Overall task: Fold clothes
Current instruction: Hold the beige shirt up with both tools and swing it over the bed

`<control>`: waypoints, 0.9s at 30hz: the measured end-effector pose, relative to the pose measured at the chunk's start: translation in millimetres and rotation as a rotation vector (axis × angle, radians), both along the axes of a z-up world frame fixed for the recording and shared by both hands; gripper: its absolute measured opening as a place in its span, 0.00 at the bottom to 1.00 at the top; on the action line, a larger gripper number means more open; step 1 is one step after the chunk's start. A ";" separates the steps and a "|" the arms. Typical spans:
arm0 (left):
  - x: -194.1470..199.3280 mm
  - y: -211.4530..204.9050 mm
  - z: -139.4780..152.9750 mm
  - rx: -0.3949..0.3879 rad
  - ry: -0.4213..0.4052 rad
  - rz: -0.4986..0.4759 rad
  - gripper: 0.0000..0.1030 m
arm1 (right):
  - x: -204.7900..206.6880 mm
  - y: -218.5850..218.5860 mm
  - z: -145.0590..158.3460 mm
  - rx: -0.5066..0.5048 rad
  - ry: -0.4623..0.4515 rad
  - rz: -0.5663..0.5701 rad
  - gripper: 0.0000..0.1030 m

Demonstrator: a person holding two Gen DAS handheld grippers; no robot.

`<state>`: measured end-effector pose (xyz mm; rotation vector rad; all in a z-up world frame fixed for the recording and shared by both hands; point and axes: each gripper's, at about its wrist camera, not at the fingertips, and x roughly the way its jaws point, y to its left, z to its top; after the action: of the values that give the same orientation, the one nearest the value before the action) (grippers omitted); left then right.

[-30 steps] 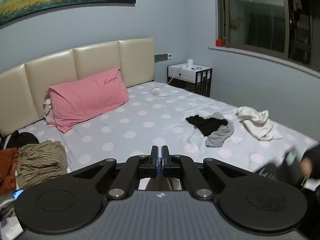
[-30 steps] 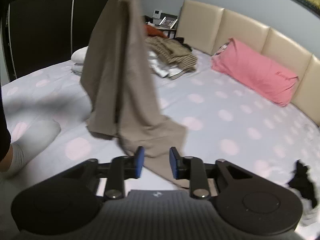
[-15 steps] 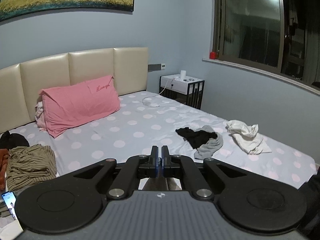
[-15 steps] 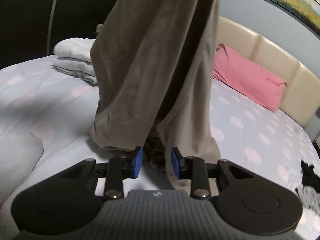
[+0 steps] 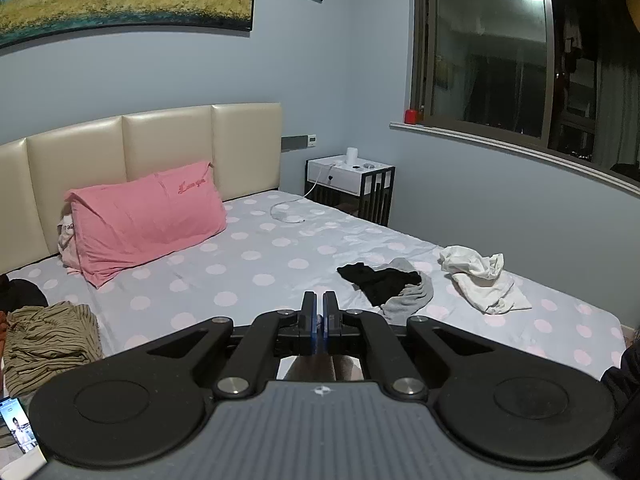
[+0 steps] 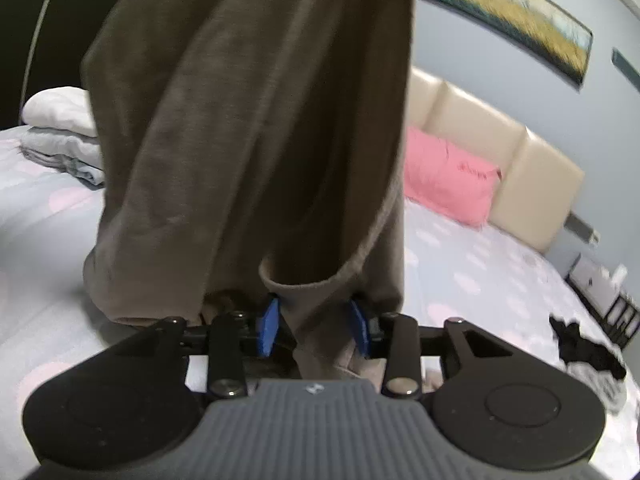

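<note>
A taupe garment [image 6: 248,128] hangs from above and fills the right wrist view. My right gripper [image 6: 314,322] is open, and a hanging hem of the garment lies between its blue pads [image 6: 269,324]. My left gripper [image 5: 319,316] is shut high above the bed; taupe cloth [image 5: 316,368] shows below its closed jaws. Loose clothes lie on the polka-dot bed [image 5: 248,264]: a black and grey heap [image 5: 386,284], a white heap [image 5: 482,280], and a striped olive pile [image 5: 48,340].
A pink pillow [image 5: 144,216] leans on the beige headboard [image 5: 160,148]. A white nightstand [image 5: 350,176] stands by the window wall. Folded white and grey clothes [image 6: 60,132] are stacked on the bed. A phone [image 5: 16,428] lies at the lower left.
My left gripper has risen, so the bed looks lower and farther. My right gripper has moved in on the hanging garment, whose hem is now between its open pads.
</note>
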<state>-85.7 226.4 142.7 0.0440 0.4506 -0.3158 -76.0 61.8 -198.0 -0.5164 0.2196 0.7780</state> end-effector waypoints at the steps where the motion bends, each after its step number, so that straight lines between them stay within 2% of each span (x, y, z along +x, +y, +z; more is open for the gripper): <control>1: -0.1 -0.8 0.1 0.000 0.000 -0.001 0.01 | -1.8 2.3 -1.6 0.002 -0.016 0.003 0.40; 7: 0.0 -1.9 1.7 0.005 -0.001 0.010 0.01 | 5.0 15.3 -7.9 0.019 0.003 -0.005 0.39; 8: -0.2 -1.5 1.9 0.012 -0.005 0.016 0.01 | 6.5 17.2 -8.6 0.023 0.007 -0.005 0.35; 9: -0.4 -1.2 2.1 0.019 -0.008 0.022 0.01 | 8.5 15.1 -7.4 0.028 0.014 -0.004 0.27; 10: -0.6 -0.4 2.1 0.027 -0.011 0.029 0.01 | 11.4 13.0 -5.9 0.029 0.030 -0.001 0.03; 14: -2.6 11.6 0.7 0.042 -0.019 0.082 0.01 | 27.1 -7.0 9.1 0.053 0.084 -0.005 0.01; 16: -6.3 20.7 -0.4 0.036 -0.026 0.116 0.01 | 40.6 -28.5 26.0 0.091 0.127 0.012 0.01; 20: -15.5 37.6 -5.7 0.022 -0.017 0.174 0.01 | 67.9 -86.8 78.1 0.186 0.143 0.118 0.01; 24: -25.3 50.8 -5.3 0.021 -0.030 0.210 0.01 | 86.4 -136.1 147.2 0.170 0.028 0.266 0.01; 27: -35.7 53.9 6.1 0.013 -0.076 0.199 0.01 | 93.5 -155.9 203.9 0.140 -0.059 0.310 0.01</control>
<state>-121.4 280.4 148.8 0.0235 0.3786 -0.1156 17.5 -94.1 5.9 -0.4454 0.0288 1.0696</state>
